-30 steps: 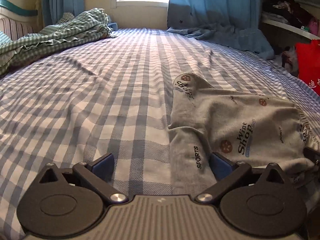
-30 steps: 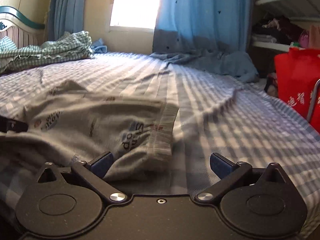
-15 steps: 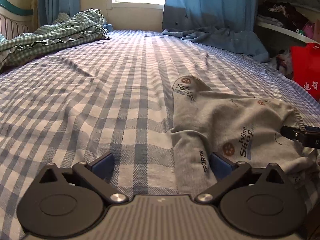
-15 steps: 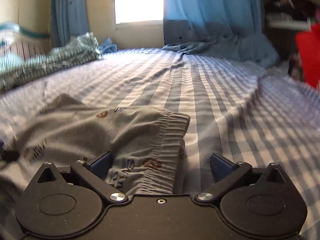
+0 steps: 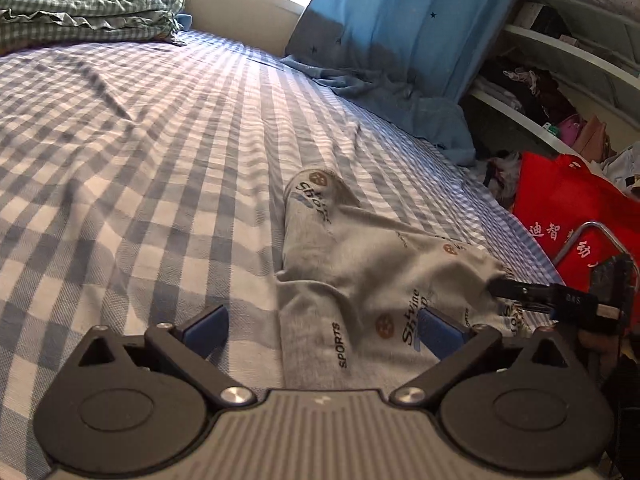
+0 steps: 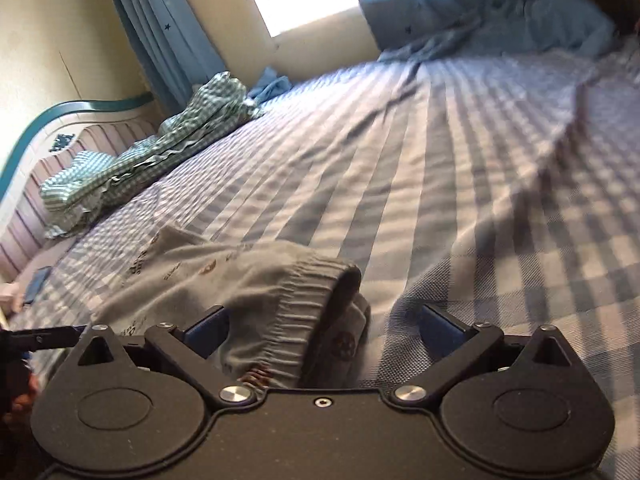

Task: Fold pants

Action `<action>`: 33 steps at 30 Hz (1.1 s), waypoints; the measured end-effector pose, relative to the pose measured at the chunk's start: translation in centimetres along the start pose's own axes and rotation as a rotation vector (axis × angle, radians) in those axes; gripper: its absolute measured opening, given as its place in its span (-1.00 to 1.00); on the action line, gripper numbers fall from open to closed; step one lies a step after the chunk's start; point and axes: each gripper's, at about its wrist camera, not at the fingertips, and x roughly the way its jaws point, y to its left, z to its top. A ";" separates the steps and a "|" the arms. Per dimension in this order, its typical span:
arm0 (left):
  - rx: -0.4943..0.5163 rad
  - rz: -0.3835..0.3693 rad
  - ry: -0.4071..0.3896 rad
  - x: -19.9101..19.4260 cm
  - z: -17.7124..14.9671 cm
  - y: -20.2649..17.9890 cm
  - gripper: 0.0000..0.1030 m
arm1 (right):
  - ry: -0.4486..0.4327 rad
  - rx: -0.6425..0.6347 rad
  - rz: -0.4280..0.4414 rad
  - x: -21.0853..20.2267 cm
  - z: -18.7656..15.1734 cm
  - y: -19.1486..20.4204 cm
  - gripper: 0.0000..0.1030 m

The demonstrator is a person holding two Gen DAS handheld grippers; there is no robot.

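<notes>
The grey printed pants (image 5: 360, 264) lie crumpled on the blue checked bed sheet (image 5: 140, 160). My left gripper (image 5: 324, 328) is open, low over one leg of the pants, with the cloth lying by its right pad (image 5: 440, 332). A finger (image 5: 520, 291) of my right gripper touches the waistband end at the right. In the right wrist view the elastic waistband (image 6: 296, 312) bulges up between the spread fingers of my open right gripper (image 6: 324, 330). A black finger (image 6: 52, 334) of the left gripper shows at the left edge.
A green checked blanket (image 5: 92, 12) is bunched at the far left by the headboard (image 6: 60, 128). Blue curtains (image 5: 400, 28) hang at the window and spill onto the bed. A red bag (image 5: 568, 208) and cluttered shelves (image 5: 540, 92) stand past the right edge.
The right gripper has come in on the waistband, which now stands bunched up between its fingers. Both views have tilted, and the left gripper has edged closer over the pants leg.
</notes>
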 end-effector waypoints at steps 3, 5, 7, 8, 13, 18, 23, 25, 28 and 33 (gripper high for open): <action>0.005 0.007 0.032 0.1 0.1 -0.4 0.74 | 0.019 -0.003 0.090 0.3 0.2 0.2 0.78; 0.009 0.057 0.061 0.3 0.3 -1.0 0.59 | 0.021 -0.036 0.076 0.3 0.1 0.9 0.67; 0.019 0.109 0.083 0.4 0.5 -1.4 0.37 | 0.008 -0.014 0.052 0.2 0.0 0.7 0.39; 0.020 0.128 0.093 0.4 0.7 -1.6 0.28 | -0.003 0.021 0.051 0.0 0.0 0.2 0.16; 0.017 0.125 0.139 0.6 1.1 -2.2 -0.42 | -0.013 0.040 0.032 -0.1 -0.2 0.2 -0.22; 0.035 0.128 0.120 0.0 1.5 -2.8 -0.71 | -0.049 -0.046 -0.028 -0.7 -0.2 2.3 -0.46; 0.095 0.121 0.076 -1.1 2.8 -4.2 -0.76 | -0.130 -0.190 -0.084 -2.5 0.2 5.6 -0.52; 0.114 0.108 0.054 -1.4 3.8 -4.8 -0.76 | -0.165 -0.221 -0.080 -3.2 1.1 6.6 -0.53; 0.154 0.111 0.018 -1.1 5.7 -5.5 -0.76 | -0.203 -0.248 -0.065 -3.5 2.8 7.4 -0.53; 0.175 0.130 -0.046 0.8 9.4 -5.2 -0.76 | -0.266 -0.273 -0.048 -1.6 7.0 7.5 -0.53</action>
